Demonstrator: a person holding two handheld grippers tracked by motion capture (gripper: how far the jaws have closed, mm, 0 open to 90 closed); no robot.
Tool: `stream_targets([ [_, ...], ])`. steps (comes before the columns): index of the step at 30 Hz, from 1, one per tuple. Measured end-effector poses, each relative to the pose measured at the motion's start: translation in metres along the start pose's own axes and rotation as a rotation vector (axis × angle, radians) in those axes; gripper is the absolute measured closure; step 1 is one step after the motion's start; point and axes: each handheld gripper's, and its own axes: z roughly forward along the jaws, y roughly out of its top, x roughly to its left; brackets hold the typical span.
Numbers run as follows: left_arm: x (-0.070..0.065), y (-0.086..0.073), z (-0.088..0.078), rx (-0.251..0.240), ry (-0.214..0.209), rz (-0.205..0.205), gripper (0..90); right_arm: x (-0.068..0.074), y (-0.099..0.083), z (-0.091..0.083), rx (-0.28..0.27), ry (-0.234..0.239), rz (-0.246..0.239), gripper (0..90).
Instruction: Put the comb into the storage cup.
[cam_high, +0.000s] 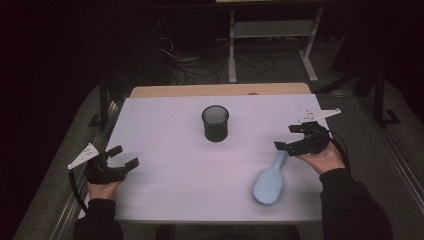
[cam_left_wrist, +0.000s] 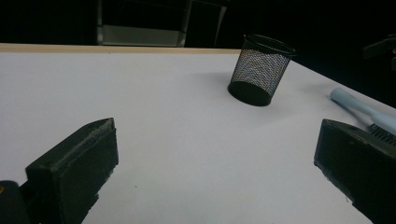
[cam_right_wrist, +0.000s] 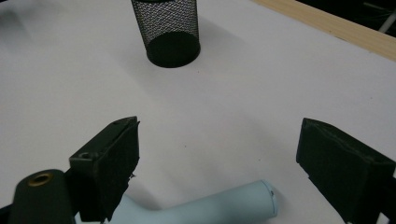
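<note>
Reaching with the right gripper (cam_high: 290, 137), jaws wide and empty, over the hairbrush (cam_high: 270, 179) handle; next likely lowering and closing there, left gripper (cam_high: 123, 157) open, idle.

Black wire-mesh pen cup (cam_high: 215, 123), metal by the look of it, fine open weave, solid dark base, faint sheen along the rim. Pale blue hairbrush (cam_high: 270, 181), smooth plastic, soft satin finish on the handle, dark bristles just visible in the left gripper view. White tabletop cover (cam_high: 170, 165), matt, flat and even, paper-like or laminate, cannot tell which. Light wood edge (cam_high: 220, 90) beyond it, smooth, pale grain. Right gripper (cam_high: 292, 137) and left gripper (cam_high: 123, 156): matt black plastic, pads slightly rough and scuffed at the edges, small brass-coloured insert showing.
</note>
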Motion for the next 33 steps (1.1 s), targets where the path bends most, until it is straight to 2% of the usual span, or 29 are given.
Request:
stream_targets([
  [9, 0.000, 0.000, 0.000, -0.004, -0.002, 0.000, 0.0, 0.000, 0.008, 0.018, 0.049, 0.008, -0.015, 14.1],
  [24, 0.001, 0.000, 0.000, -0.003, -0.003, 0.001, 0.0, -0.005, 0.007, 0.043, 0.116, 0.028, -0.011, 19.3],
  [33, 0.001, 0.000, 0.000, -0.004, -0.003, 0.001, 0.0, -0.008, 0.006, 0.055, 0.153, 0.051, -0.012, 31.9],
])
